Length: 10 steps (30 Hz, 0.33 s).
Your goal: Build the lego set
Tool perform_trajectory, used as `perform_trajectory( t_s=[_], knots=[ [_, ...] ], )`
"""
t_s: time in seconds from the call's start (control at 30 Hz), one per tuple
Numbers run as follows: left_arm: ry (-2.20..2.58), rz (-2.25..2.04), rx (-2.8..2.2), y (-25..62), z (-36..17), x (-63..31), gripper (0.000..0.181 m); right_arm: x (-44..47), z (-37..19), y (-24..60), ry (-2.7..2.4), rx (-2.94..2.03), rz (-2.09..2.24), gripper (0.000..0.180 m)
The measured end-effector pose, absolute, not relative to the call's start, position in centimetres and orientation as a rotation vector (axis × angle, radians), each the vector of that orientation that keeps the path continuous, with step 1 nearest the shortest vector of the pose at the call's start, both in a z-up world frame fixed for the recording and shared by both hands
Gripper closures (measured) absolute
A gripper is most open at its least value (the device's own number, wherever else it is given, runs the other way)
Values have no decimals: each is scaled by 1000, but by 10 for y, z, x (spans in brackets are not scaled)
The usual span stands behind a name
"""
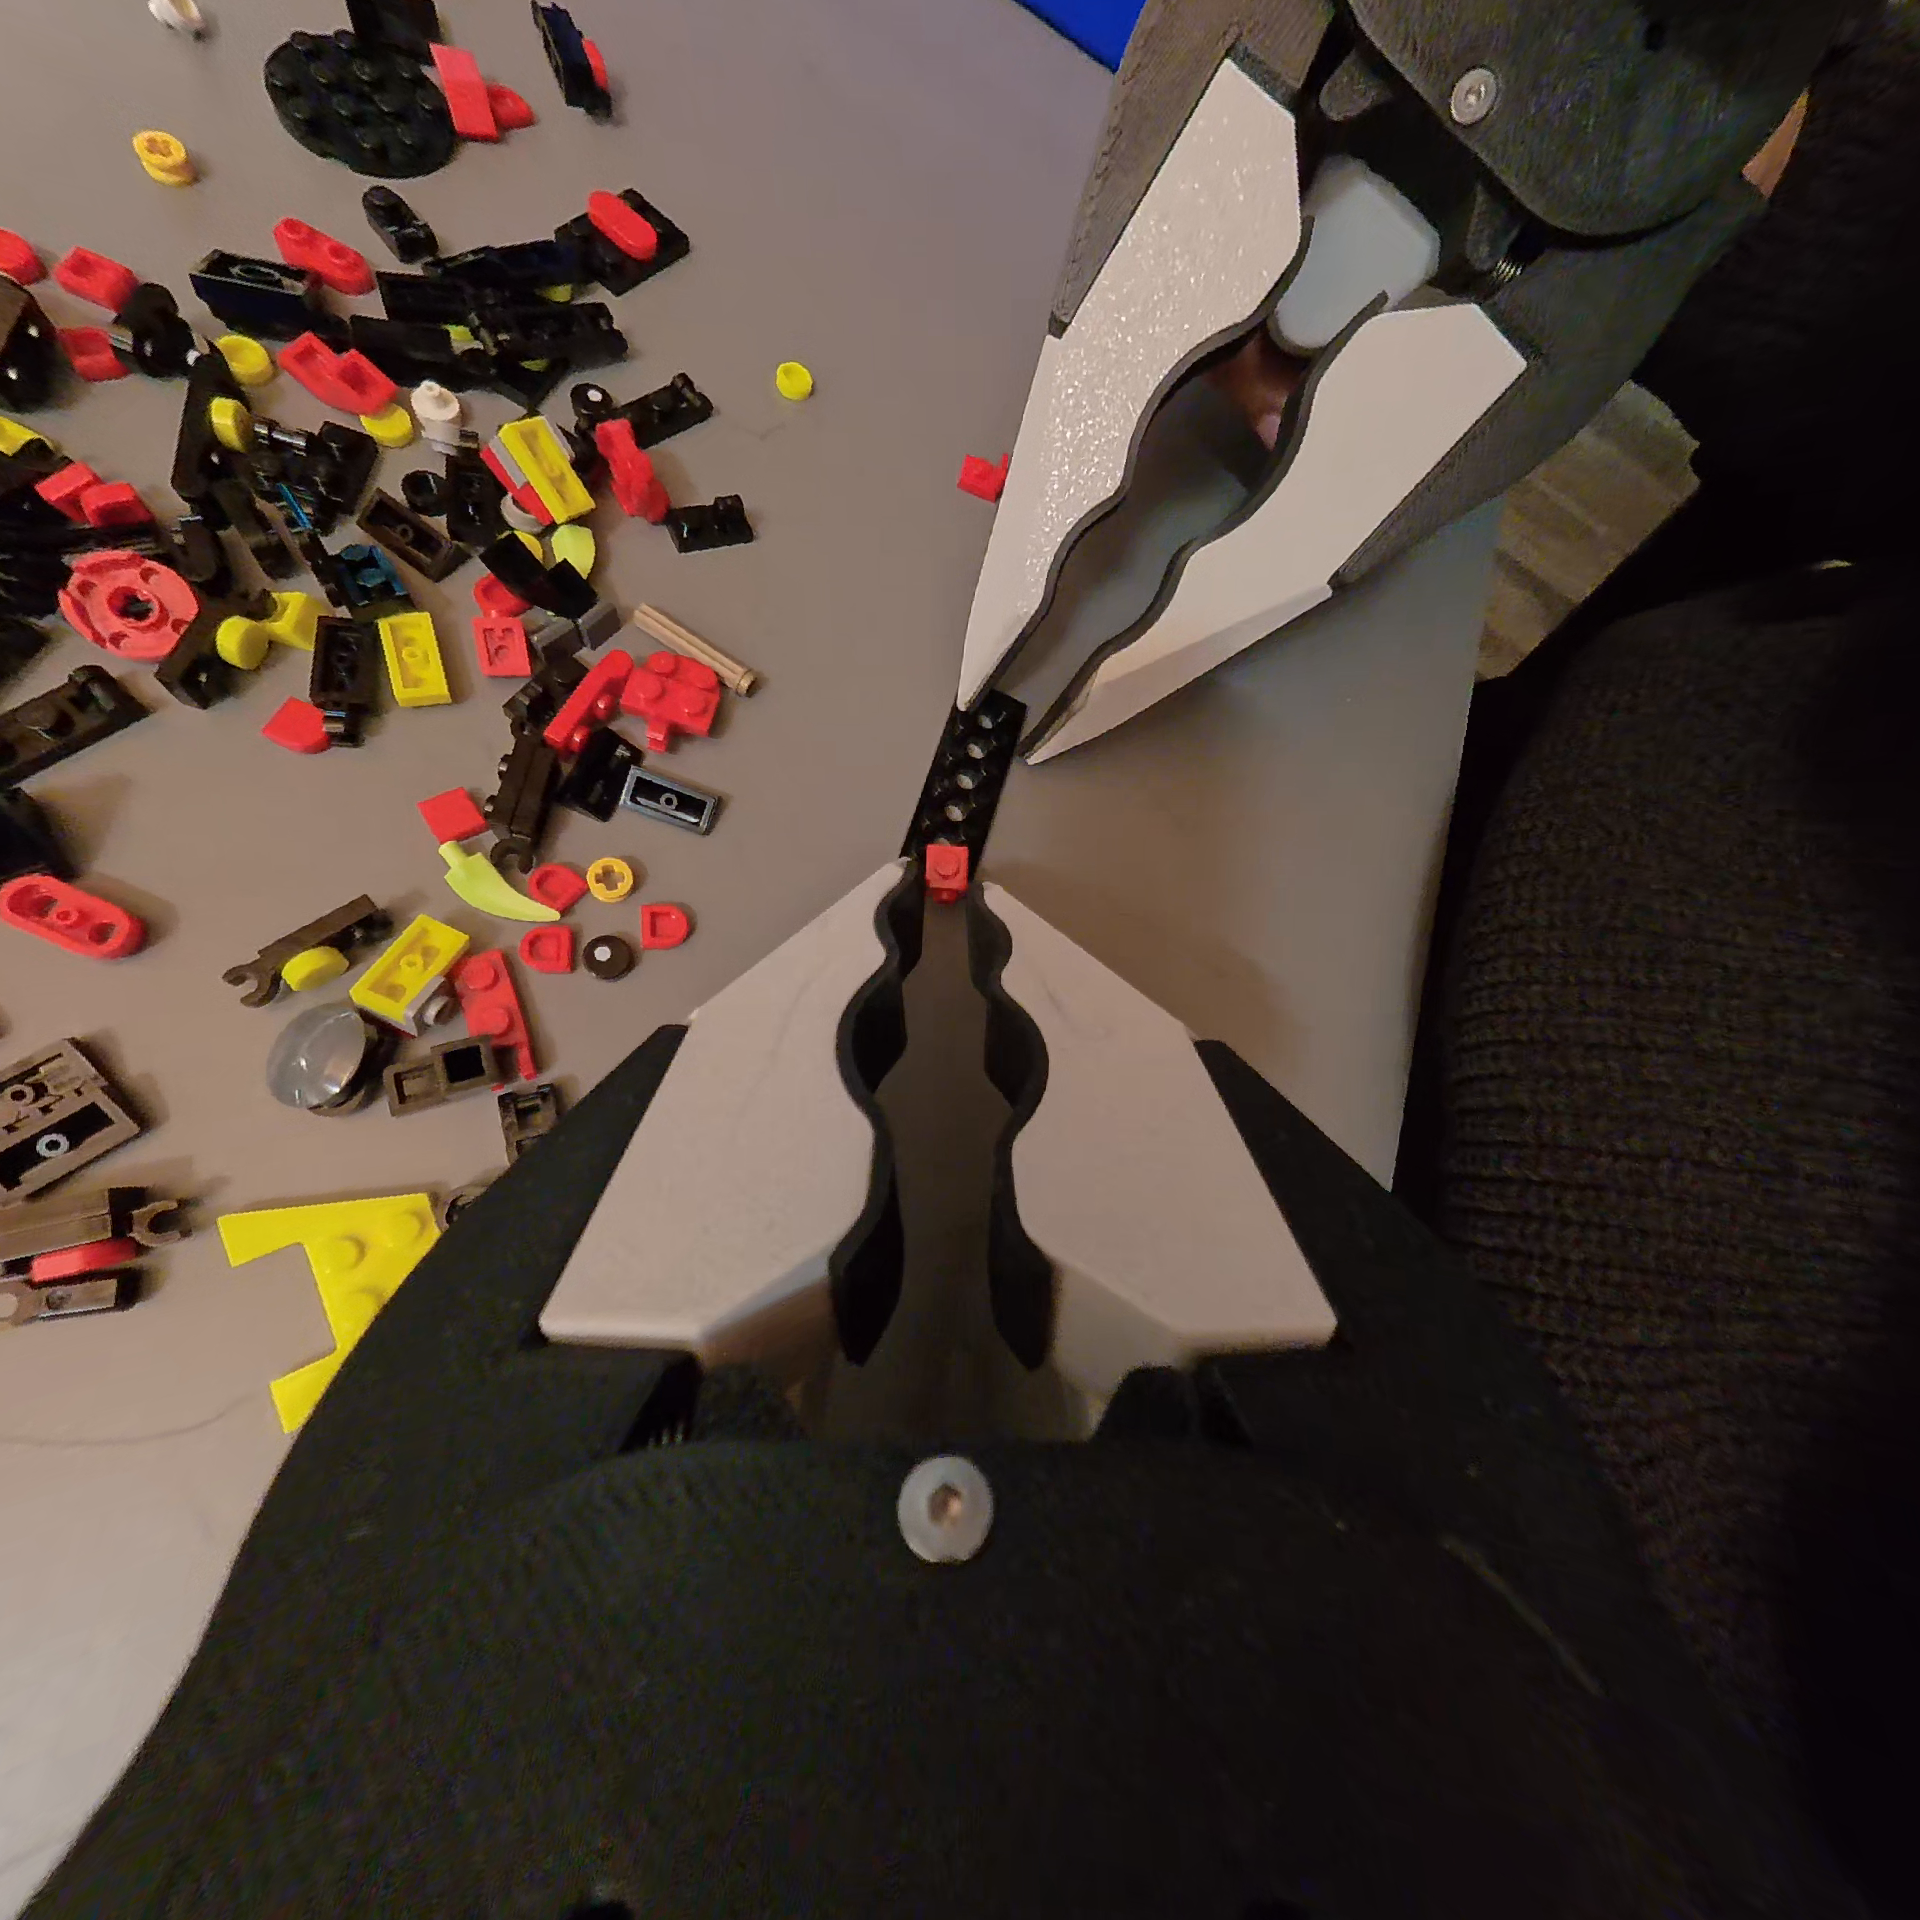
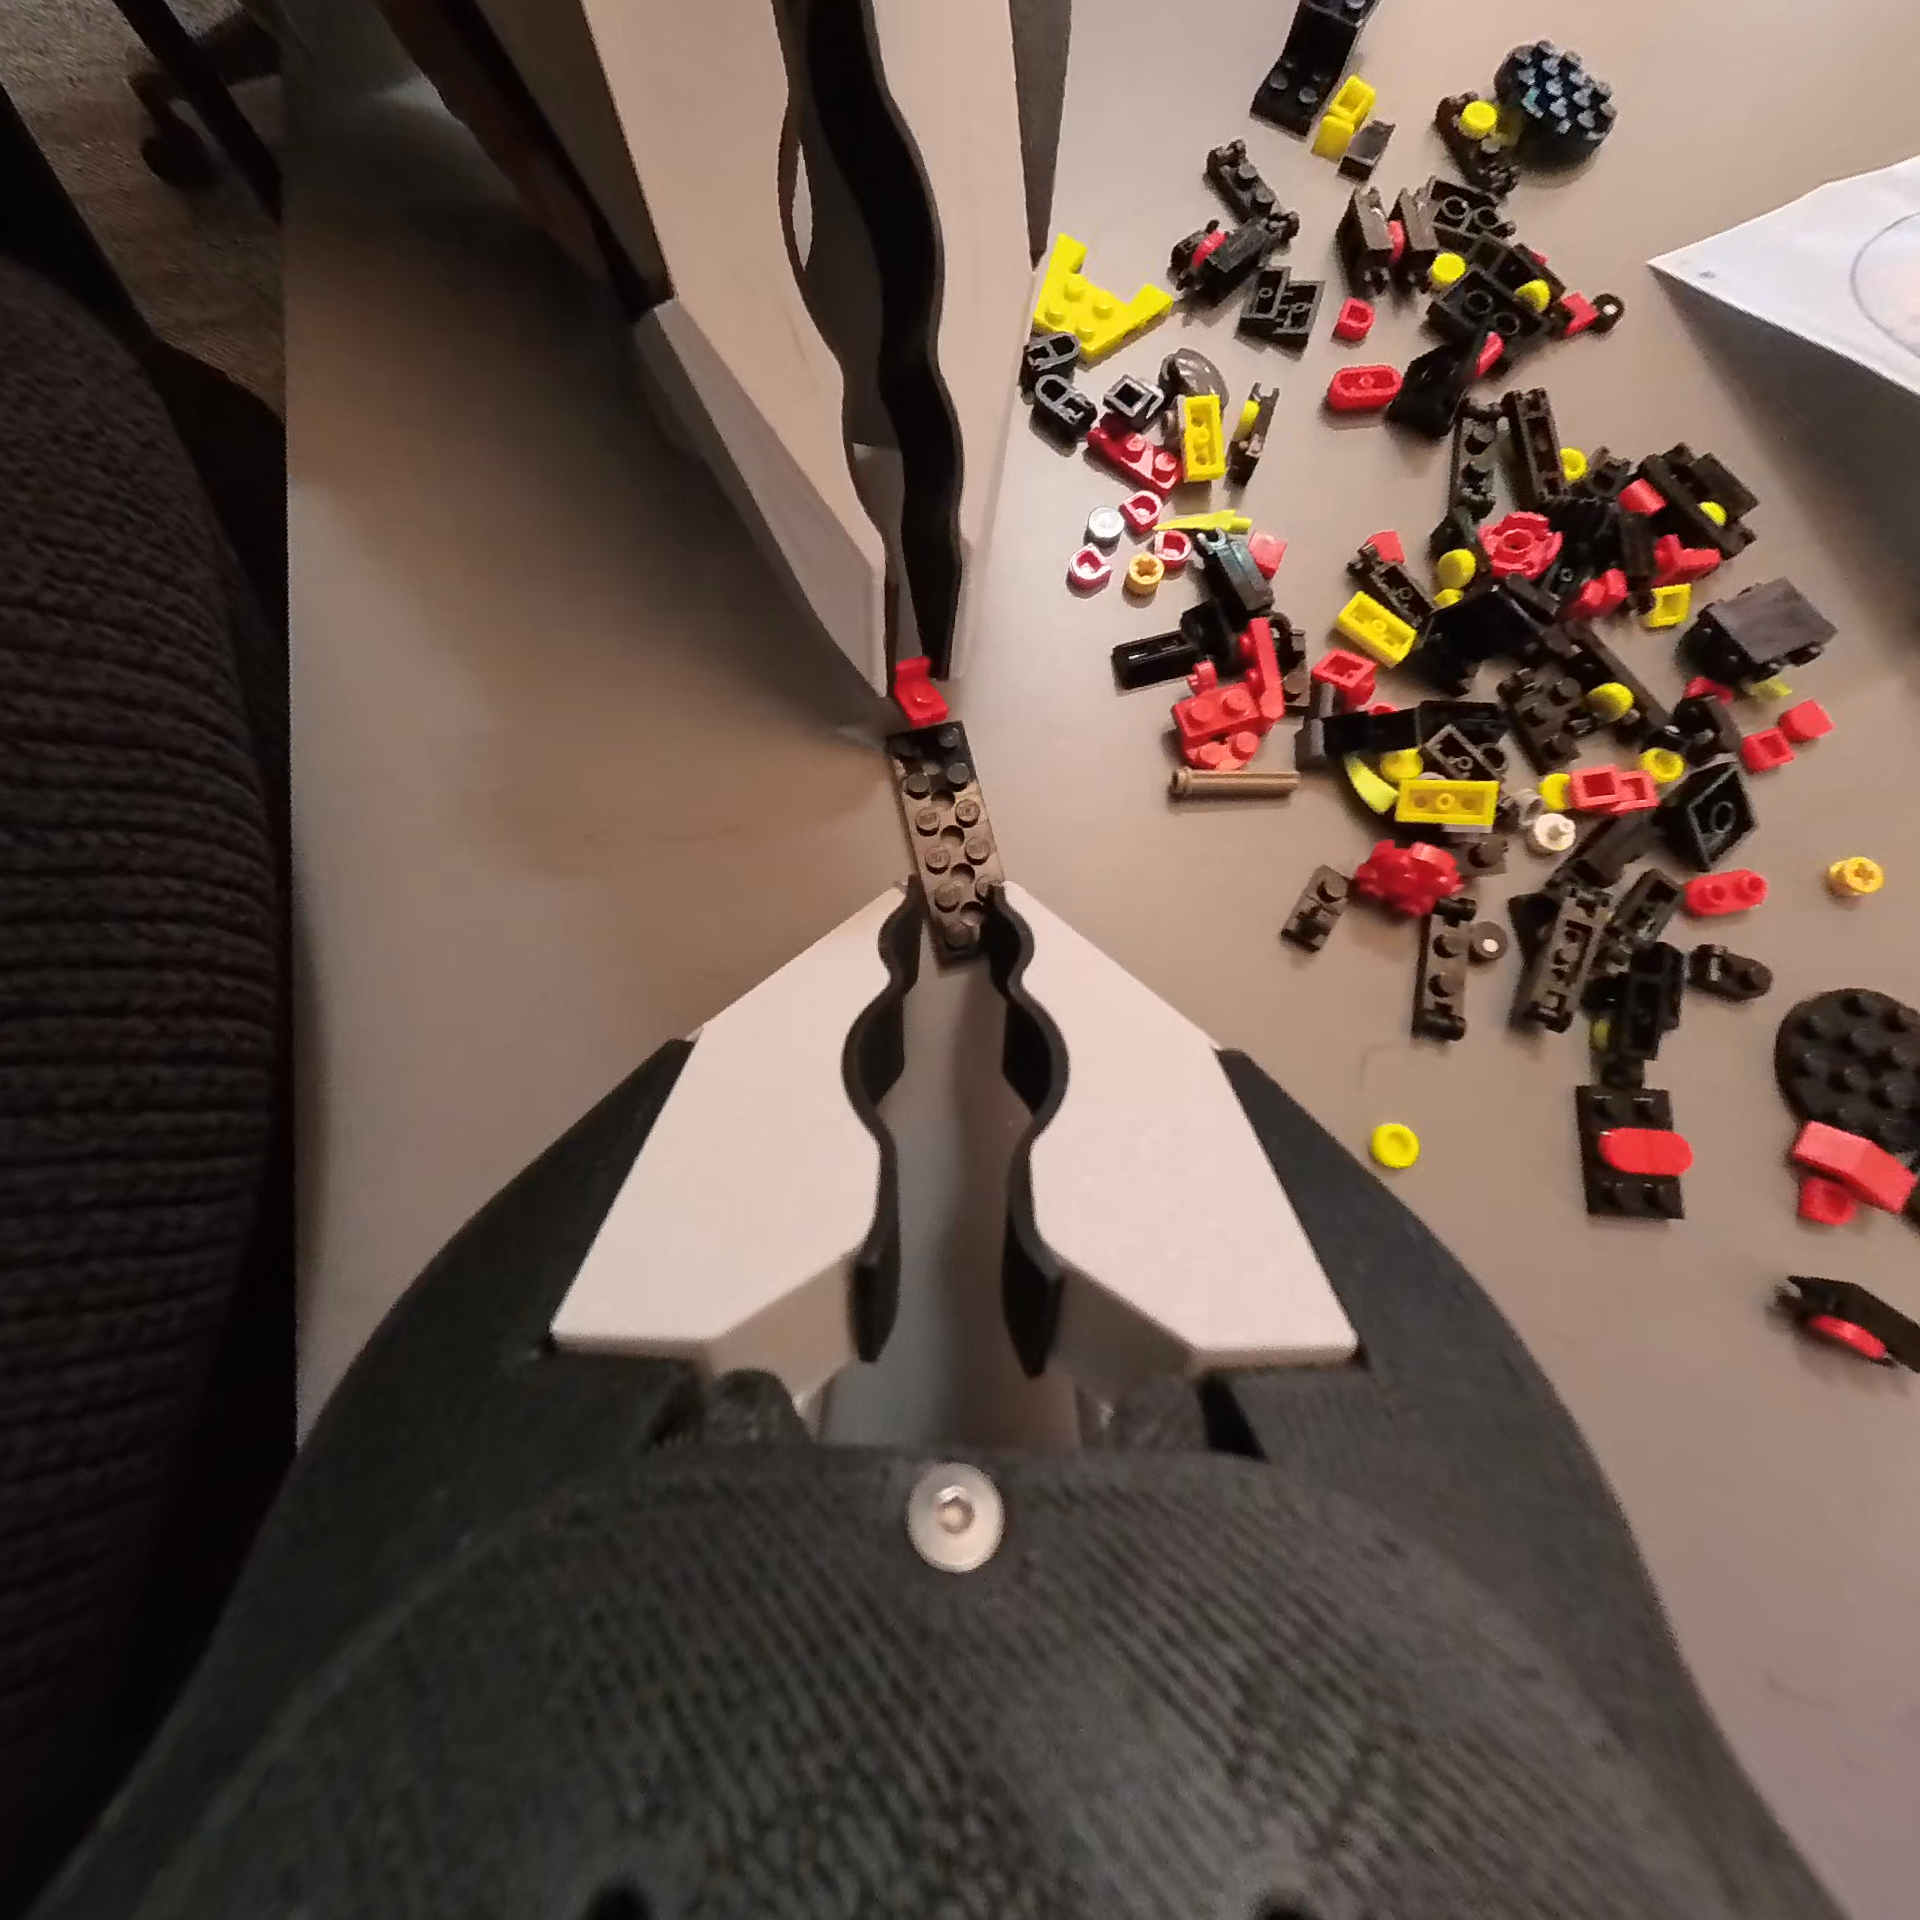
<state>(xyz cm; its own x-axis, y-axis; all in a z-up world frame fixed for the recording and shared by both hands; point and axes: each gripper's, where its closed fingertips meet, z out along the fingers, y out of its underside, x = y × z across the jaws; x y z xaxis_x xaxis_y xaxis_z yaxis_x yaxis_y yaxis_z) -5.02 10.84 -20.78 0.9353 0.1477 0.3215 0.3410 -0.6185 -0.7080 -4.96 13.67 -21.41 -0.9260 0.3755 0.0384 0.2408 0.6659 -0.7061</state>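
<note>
Grey table (image 1: 852,260): left hand-held gripper (image 1: 943,902) pinches one red piece (image 1: 945,871), right hand-held gripper (image 2: 954,914) one black plate (image 2: 943,831).

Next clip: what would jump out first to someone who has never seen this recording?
Two grey-fingered grippers meet tip to tip near the table edge: the left gripper pinches a tiny red lego bracket, the right gripper clamps a long black studded lego plate, the bracket at the plate's far end. Beside them, a scatter of loose red, yellow and black lego pieces covers the grey table.
</note>
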Motion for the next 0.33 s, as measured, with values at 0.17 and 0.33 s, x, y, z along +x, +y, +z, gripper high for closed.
perform_trajectory(
  t_s=[0.17,0.33],
  knots=[
    [-349,-294,-2237,109,-208,-51,176,-53,-203,131,-2656,-519,1177,167],
    [-350,-282,-2240,114,-208,-55,176,-71,-197,131,-2588,-800,1244,169]
  ],
)
